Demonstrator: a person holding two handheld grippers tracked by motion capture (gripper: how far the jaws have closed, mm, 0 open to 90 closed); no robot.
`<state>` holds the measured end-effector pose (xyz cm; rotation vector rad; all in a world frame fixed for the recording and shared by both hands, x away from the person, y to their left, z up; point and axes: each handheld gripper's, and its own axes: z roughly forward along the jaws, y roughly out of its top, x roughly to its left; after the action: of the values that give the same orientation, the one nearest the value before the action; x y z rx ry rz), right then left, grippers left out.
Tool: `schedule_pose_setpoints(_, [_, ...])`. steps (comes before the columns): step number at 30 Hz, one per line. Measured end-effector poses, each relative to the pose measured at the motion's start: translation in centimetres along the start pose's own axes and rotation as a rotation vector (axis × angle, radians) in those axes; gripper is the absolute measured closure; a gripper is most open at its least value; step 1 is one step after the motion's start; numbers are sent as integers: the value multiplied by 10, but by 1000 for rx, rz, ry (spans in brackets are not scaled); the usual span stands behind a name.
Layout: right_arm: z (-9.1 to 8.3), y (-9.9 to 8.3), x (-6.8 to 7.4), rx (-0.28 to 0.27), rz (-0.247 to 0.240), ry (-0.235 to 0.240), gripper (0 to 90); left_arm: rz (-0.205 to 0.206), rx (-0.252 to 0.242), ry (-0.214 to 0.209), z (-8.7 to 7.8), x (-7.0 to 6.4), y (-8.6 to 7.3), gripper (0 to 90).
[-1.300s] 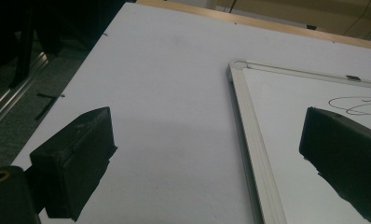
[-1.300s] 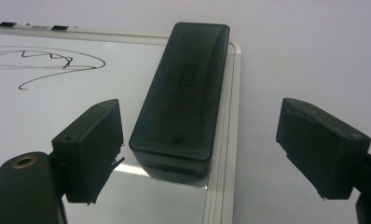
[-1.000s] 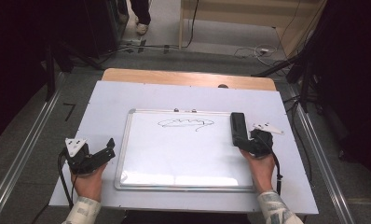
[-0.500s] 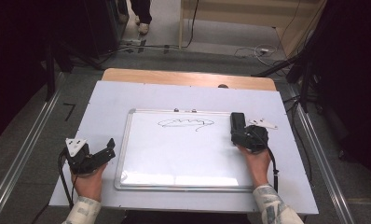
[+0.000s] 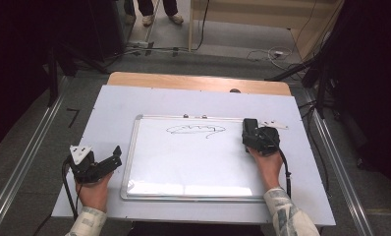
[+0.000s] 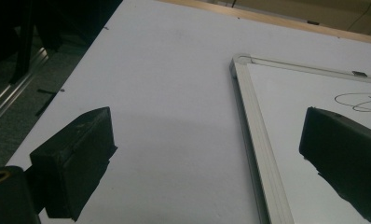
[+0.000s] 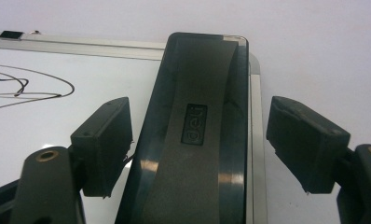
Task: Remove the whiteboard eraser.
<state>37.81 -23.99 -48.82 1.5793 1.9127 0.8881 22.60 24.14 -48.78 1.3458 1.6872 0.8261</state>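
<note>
While the black whiteboard eraser [image 7: 200,135] lies on the whiteboard's [image 5: 183,162] right edge near its top corner, we read "deli" embossed on its back | our right gripper [image 7: 197,144] straddles it, jaws wide, gripping nothing | scribble [image 5: 196,130] left of the eraser | our left gripper [image 5: 116,158] open, empty, over the table [image 5: 110,108] beside the board's left frame.

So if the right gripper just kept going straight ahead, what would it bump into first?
Most likely the black eraser: it lies directly between the open jaws of the right gripper, on the whiteboard.
</note>
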Motion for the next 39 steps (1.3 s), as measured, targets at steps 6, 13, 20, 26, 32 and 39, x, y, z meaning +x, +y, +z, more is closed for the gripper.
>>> schedule_pose_setpoints(6, [3, 3, -1, 12, 12, -4, 242, -1, 0, 1, 0, 0, 0, 37])
schedule_pose_setpoints(13, [8, 6, 2, 40, 2, -19, 259, 2, 4, 2, 0, -1, 0, 37])
schedule_pose_setpoints(20, [12, 7, 3, 58, -3, -27, 279, 1, 4, 2, 1, 0, 0, 37])
schedule_pose_setpoints(26, [12, 7, 4, 71, 9, -15, 313, 2, 4, -2, 1, -1, 0, 37])
schedule_pose_setpoints(32, [13, 8, 3, 84, 16, -2, 336, 1, 3, -2, 1, -1, 0, 37])
schedule_pose_setpoints(39, [12, 7, 4, 84, 11, -9, 361, -1, 3, -4, 1, -1, 0, 37])
